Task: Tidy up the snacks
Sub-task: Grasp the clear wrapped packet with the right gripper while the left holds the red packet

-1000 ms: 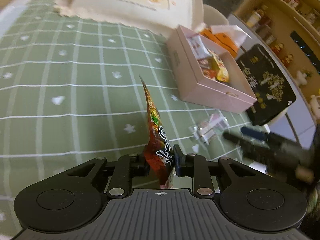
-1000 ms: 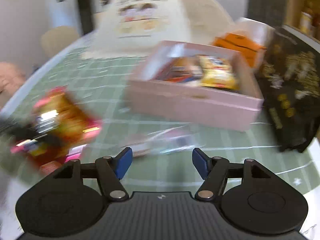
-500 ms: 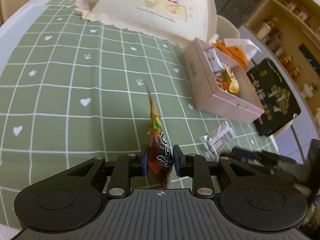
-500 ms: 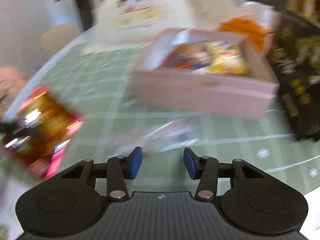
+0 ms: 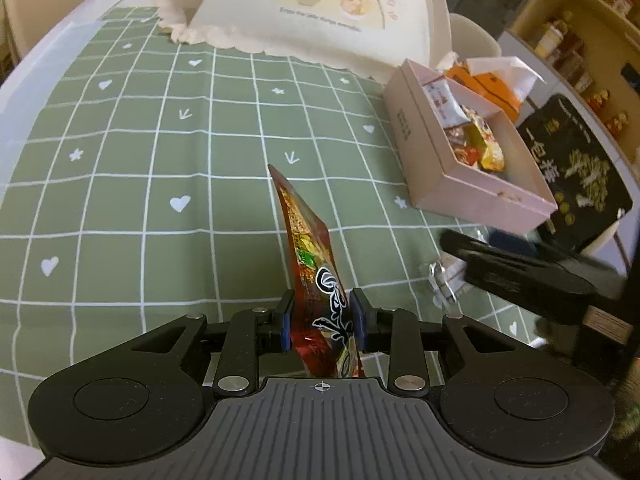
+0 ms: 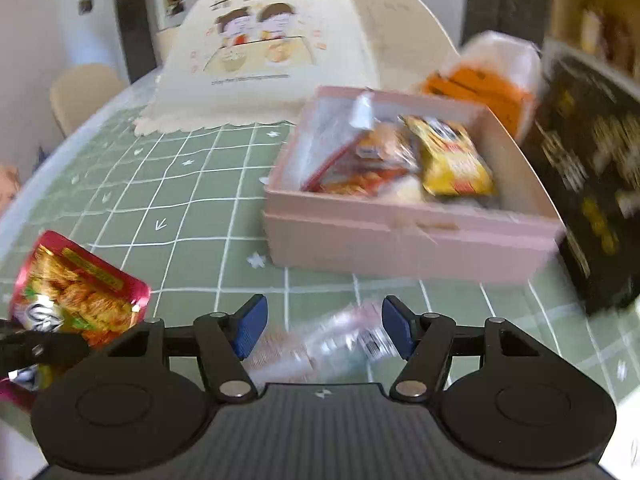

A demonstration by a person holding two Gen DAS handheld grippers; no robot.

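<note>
With the left claw (image 5: 323, 316) easing its pinch on the upright red snack packet (image 5: 310, 258), the spreading right claw (image 6: 324, 326) should straddle the clear wrapped snack (image 6: 320, 346) low-centre on the surface before closing, then carry it to the pink box (image 6: 408, 236).

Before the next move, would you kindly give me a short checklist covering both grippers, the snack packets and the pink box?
1. Red foil snack packet between the left gripper pads: ok, though its jaws are opening.
2. Right gripper jaws opening around the clear plastic-wrapped packet on the green checked tablecloth: ok.
3. Right pads pressing that packet: not ok.
4. Open pink cardboard box has room: ok, near end looks free.
5. Sharp right wrist view: not ok, blurred.
</note>
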